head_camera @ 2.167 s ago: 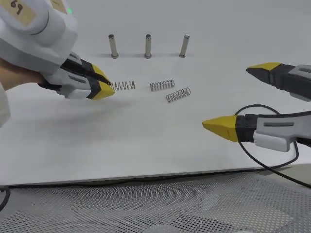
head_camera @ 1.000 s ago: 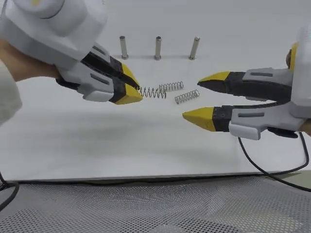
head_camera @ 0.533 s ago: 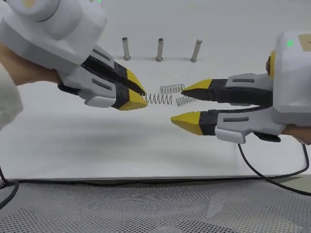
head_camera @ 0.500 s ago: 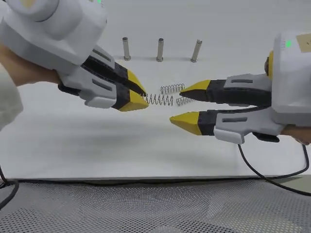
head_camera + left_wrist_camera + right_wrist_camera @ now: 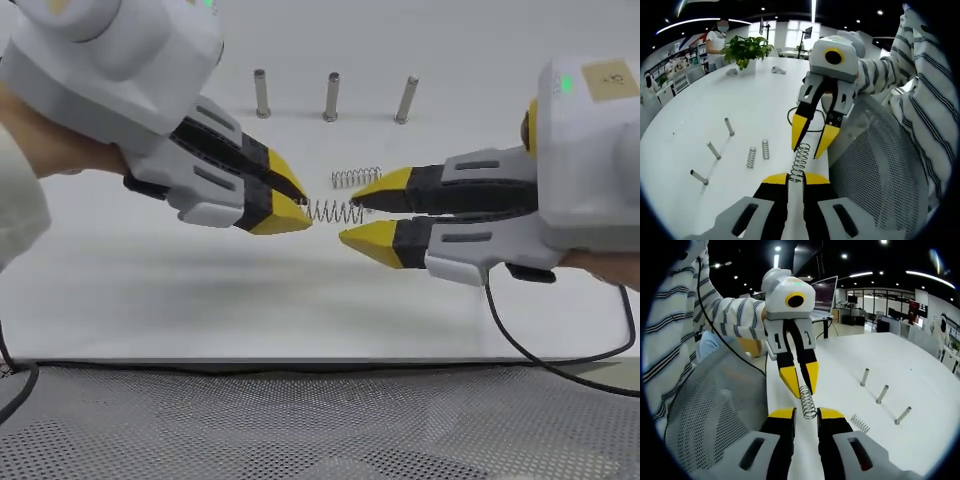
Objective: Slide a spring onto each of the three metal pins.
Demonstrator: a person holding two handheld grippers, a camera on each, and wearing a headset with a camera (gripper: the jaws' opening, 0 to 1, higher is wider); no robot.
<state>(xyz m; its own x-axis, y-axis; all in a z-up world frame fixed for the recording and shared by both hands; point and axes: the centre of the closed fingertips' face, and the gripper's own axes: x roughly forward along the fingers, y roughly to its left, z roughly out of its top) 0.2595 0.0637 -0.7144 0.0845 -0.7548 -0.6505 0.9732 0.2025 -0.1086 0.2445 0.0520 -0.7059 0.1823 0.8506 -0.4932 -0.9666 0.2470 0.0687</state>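
Three upright metal pins point(image 5: 262, 93) point(image 5: 332, 96) point(image 5: 405, 99) stand in a row at the back of the white table. My left gripper point(image 5: 292, 203) is shut on one end of a spring point(image 5: 332, 211), held level above the table. My right gripper point(image 5: 357, 215) faces it, open, its jaws on either side of the spring's free end. In the left gripper view the held spring point(image 5: 800, 159) runs from my left gripper point(image 5: 796, 178) up to the right gripper point(image 5: 812, 139). In the right gripper view the spring point(image 5: 808, 401) reaches between the tips of my right gripper point(image 5: 807, 414).
A loose spring point(image 5: 356, 177) lies on the table behind the grippers; two loose springs point(image 5: 751, 157) point(image 5: 765, 149) show in the left gripper view. A black cable point(image 5: 530, 345) trails off the table's front edge. Grey mesh point(image 5: 300, 430) lies in front. A potted plant point(image 5: 745, 50) stands far off.
My left gripper has lifted a spring off the table and carried it rightward. My right gripper has moved left until its open jaws flank the spring's free end.
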